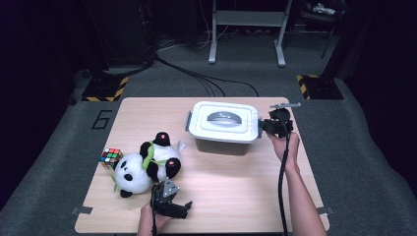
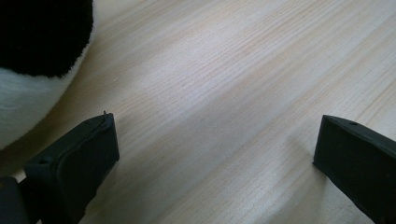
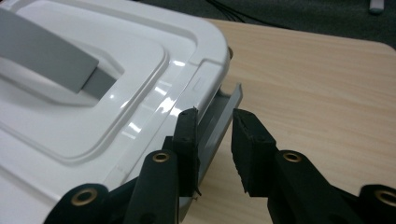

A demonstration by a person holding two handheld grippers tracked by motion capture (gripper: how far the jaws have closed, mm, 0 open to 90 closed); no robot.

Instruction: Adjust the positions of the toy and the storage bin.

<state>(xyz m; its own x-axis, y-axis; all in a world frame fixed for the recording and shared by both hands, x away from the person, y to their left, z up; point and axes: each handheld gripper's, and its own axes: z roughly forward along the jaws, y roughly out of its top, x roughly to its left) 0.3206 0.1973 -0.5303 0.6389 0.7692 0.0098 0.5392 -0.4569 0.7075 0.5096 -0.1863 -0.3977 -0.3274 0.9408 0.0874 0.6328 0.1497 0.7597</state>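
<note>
- The white rectangular plastic storage box (image 1: 223, 129) with a grey arched handle on its lid is the landmark; it sits toward the far side of the pale wood-grain table (image 1: 236, 187).
- The right gripper (image 3: 214, 135) is at the box's right end, its 2 black jaws straddling the grey plastic latch flap (image 3: 224, 112) there. The flap stands swung out from the lid edge, and the jaws look slightly parted with a gap to the right pad, so I judge the grip loose, likely set there to unclip the lid.
- The left gripper (image 2: 215, 154) rests low over bare wood, in front and to the left of the box, jaws wide apart with nothing between them, apparently waiting.
- A fluffy black-and-white plush panda (image 1: 145, 164) lies left of the box, just beside that gripper.
- A glossy multicoloured puzzle cube (image 1: 111, 158) sits farther left of the box, touching the panda.
</note>
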